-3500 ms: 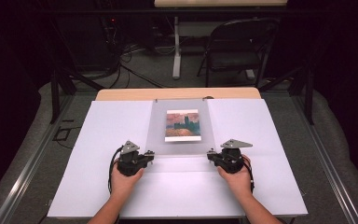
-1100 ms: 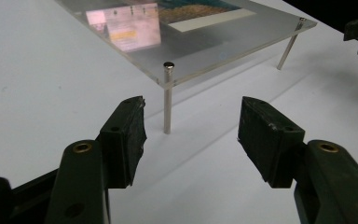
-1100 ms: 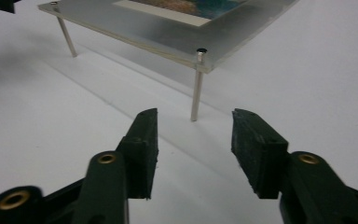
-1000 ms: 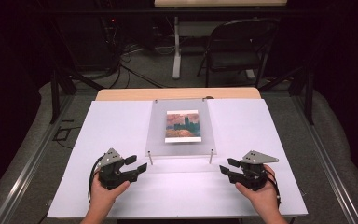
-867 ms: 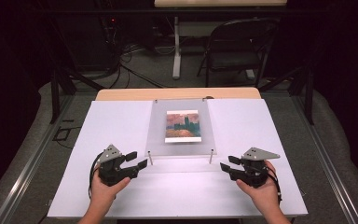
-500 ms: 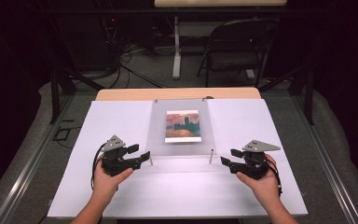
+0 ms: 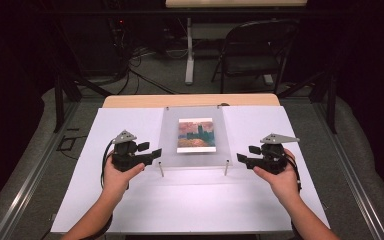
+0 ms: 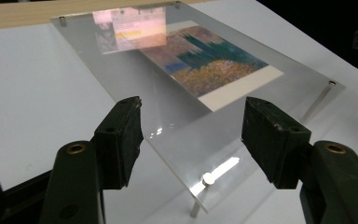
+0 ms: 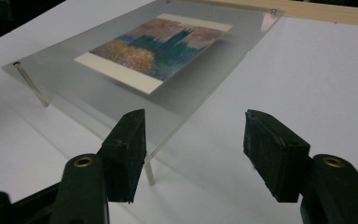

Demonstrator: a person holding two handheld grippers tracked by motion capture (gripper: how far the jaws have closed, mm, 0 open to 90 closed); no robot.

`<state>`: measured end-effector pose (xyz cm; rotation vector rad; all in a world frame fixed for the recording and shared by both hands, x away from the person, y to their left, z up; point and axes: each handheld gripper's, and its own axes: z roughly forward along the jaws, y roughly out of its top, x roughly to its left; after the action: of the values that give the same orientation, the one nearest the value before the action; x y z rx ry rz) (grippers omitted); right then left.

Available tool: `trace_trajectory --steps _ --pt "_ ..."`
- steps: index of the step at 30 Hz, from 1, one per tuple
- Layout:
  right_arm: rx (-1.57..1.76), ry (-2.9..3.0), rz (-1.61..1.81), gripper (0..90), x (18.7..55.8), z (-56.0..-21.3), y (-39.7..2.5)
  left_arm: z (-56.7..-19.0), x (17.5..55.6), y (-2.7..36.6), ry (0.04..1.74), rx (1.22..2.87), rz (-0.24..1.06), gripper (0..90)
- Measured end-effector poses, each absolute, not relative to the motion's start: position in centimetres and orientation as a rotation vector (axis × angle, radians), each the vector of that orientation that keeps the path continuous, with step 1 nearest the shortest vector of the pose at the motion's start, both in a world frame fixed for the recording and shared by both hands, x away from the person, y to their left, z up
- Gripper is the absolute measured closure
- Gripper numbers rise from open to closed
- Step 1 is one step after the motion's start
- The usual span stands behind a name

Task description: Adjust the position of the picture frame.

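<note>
White worktop (image 7: 130, 130) carried a clear acrylic panel (image 7: 194, 150) centrally; left gripper (image 7: 150, 154) sat nearer, apparently, both grippers' fingers spread; right gripper (image 7: 243, 159) flanked opposite.

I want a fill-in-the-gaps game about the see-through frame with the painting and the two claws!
1. Both the left claw and the right claw have their jaws ____.
2. The clear frame stands on thin metal ____ above the white table.
3. The painting lies ____ the clear sheet.
4. The two claws sit at the frame's ____ corners, the ones closest to the person.

Missing words: open; legs; under; near
</note>
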<state>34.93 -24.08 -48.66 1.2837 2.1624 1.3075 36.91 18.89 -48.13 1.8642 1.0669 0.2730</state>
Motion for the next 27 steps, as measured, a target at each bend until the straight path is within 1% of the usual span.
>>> trace_trajectory --steps 5,8,14,19,27 --pt "1.301 2.165 1.288 38.7 37.2 -47.9 -23.7 -47.8 38.8 18.6 1.097 1.847 0.265 37.9" --pt "1.304 2.168 1.281 38.8 38.7 -48.2 -23.2 -48.2 40.1 18.3 1.134 1.822 0.234 37.9" --pt "1.343 2.167 1.273 38.8 41.3 -48.9 -22.0 -48.9 42.6 17.9 1.194 1.829 0.211 38.2" --pt "1.388 2.164 1.276 39.1 43.3 -49.3 -21.3 -49.1 44.7 17.8 1.239 1.836 0.224 38.2" --pt "1.380 2.149 1.258 39.1 46.2 -48.8 -20.4 -48.6 47.6 17.7 1.275 1.819 0.198 38.2"
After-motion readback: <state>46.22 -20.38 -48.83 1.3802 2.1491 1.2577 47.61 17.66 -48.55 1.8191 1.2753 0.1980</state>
